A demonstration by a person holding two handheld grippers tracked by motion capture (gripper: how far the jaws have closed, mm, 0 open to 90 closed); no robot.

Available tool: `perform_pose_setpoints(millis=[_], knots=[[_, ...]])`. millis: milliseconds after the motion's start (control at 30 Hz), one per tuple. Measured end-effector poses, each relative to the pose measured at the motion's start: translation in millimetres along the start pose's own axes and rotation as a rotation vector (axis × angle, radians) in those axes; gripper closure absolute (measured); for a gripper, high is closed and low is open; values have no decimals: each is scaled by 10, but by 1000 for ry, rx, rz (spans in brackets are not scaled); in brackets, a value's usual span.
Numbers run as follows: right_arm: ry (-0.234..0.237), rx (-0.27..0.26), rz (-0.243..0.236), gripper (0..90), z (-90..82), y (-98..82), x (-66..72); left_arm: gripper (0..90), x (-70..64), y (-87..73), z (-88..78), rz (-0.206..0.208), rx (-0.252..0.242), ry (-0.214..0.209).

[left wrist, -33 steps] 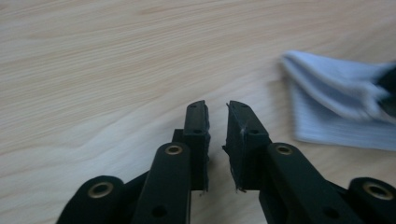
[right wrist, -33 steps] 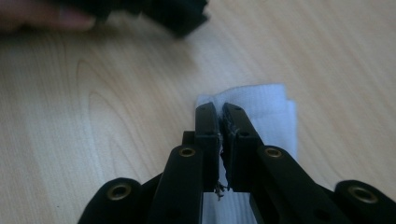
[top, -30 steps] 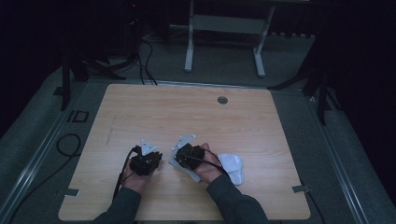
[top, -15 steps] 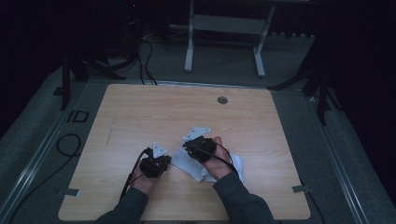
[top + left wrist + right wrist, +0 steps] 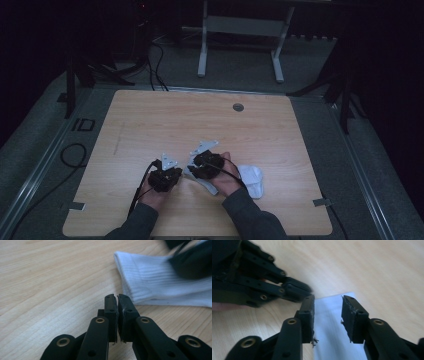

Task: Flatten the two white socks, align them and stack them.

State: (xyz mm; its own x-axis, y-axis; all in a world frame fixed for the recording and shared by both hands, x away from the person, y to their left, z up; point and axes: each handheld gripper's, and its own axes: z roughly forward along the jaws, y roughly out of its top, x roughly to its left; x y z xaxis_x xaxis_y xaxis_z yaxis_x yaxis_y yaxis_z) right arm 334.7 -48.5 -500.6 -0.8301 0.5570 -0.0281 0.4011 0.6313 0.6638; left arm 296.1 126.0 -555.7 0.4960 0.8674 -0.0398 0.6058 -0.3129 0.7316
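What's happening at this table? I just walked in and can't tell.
A person sits at a wooden table with a gripper in each hand, working on a white sock that lies flat. The left gripper is shut on nothing, just beside the sock's ribbed cuff. The right gripper has just been opening; its fingers stand apart over the sock, not pressing it. A second white piece lies to the right.

My left gripper is closed tight, jaws pressed together. My right gripper sits close beside it, jaws just opening, parted.

Sock flanks right tool; far tabletop open.
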Motion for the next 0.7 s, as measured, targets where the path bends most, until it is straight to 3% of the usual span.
perform_pose_setpoints(millis=[233, 333, 700], knots=[[-78, -4, 49, 638, -417, -239, -298, 870, -181, 121, -95, 65, -69, -34], [-96, 18, 73, 651, -531, -429, -380, 869, -260, 158, -30, 91, -55, -37], [-125, 102, 114, 755, -761, -1173, -359, 874, -311, 192, 203, 119, 0, -2]])
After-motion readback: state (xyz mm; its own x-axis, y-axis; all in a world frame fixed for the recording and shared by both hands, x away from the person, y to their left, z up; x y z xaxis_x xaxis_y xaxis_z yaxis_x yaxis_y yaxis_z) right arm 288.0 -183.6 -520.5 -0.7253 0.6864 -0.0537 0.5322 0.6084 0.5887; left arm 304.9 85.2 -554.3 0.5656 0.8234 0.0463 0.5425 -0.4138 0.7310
